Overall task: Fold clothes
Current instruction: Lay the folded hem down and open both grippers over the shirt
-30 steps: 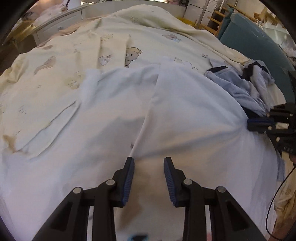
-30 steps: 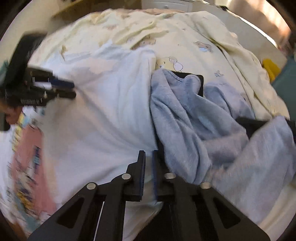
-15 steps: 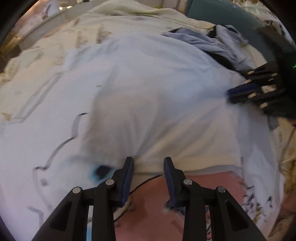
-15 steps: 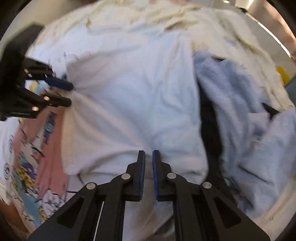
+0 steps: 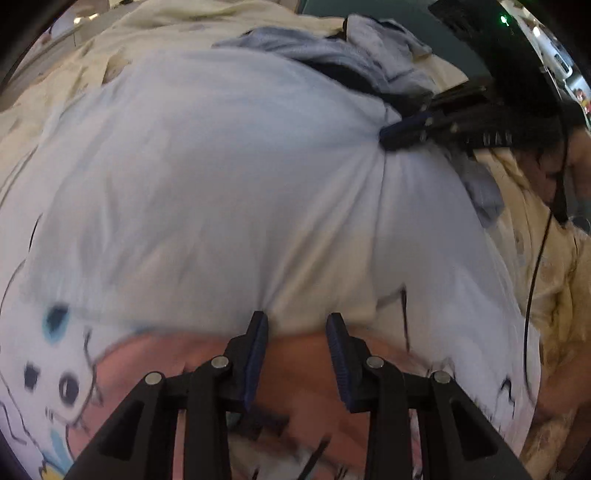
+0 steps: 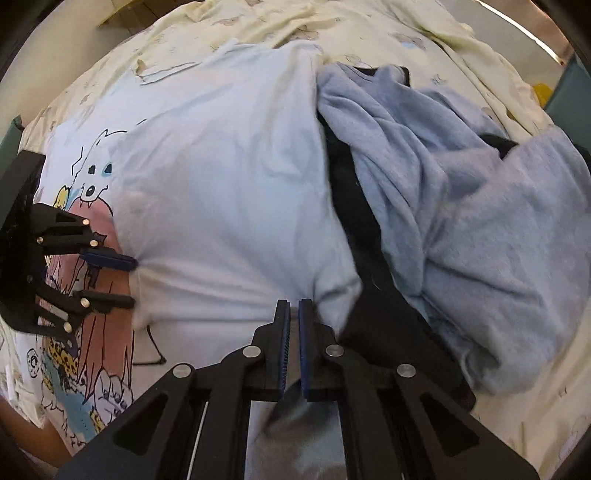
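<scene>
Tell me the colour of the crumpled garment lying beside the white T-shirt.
Light blue garment with black trim, clearest in the right wrist view.

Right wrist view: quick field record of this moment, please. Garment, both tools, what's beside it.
garment: white printed T-shirt, lower part folded up over its cartoon print
right tool: shut on the T-shirt's folded edge
left tool: jaws apart, at the fold's opposite edge; grip unclear
beside: light blue fleece garment, heaped, with black fabric under it
surface: cream bear-print bedding
</scene>
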Demonstrator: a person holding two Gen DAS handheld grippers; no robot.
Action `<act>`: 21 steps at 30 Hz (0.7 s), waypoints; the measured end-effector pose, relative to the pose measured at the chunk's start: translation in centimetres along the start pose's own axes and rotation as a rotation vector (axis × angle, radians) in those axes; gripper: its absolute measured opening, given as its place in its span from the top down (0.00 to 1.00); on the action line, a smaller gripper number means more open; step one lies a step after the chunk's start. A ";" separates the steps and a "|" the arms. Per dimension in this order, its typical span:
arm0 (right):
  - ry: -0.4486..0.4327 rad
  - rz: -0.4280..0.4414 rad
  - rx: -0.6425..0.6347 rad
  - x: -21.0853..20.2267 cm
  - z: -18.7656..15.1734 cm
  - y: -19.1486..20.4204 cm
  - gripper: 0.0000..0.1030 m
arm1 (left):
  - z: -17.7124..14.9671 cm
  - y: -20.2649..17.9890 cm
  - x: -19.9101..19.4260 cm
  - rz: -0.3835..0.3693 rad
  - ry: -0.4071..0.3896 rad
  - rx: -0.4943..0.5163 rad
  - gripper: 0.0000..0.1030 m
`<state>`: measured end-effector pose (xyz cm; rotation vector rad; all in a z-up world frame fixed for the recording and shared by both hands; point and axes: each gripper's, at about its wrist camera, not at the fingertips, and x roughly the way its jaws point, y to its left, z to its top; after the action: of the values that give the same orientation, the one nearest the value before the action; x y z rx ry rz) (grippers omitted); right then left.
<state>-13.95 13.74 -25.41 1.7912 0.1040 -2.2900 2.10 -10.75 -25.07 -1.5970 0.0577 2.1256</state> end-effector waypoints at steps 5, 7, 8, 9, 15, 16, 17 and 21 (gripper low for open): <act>-0.029 0.055 -0.084 -0.5 1.1 2.8 0.91 | -0.3 1.6 -3.5 -0.065 -0.104 -0.027 0.67; -0.023 0.078 -0.110 0.1 1.6 3.9 0.91 | 0.4 4.0 -4.9 -0.038 -0.190 -0.128 0.67; -0.020 0.089 -0.122 0.4 1.8 4.5 0.91 | 0.7 5.5 -5.7 -0.013 -0.243 -0.195 0.67; -0.016 0.101 -0.135 0.7 2.0 5.1 0.91 | 1.3 6.9 -5.9 0.011 -0.269 -0.260 0.67; 0.003 0.169 -0.212 2.4 3.3 8.4 0.90 | 1.5 11.9 -5.5 0.330 -0.215 -0.487 0.67; 0.009 0.167 -0.219 2.8 3.3 8.7 0.79 | 1.7 12.0 -5.1 0.352 -0.200 -0.495 0.67; 0.016 0.151 -0.223 3.3 3.1 9.0 0.74 | 2.0 12.0 -4.7 0.368 -0.187 -0.501 0.67; 0.013 0.100 -0.257 4.1 1.8 9.7 0.71 | 4.5 10.7 -2.2 0.435 -0.137 -0.477 0.66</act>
<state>-14.38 3.46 -28.06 1.6422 0.2902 -2.0892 -5.67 -19.57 -24.23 -1.8182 -0.1767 2.7385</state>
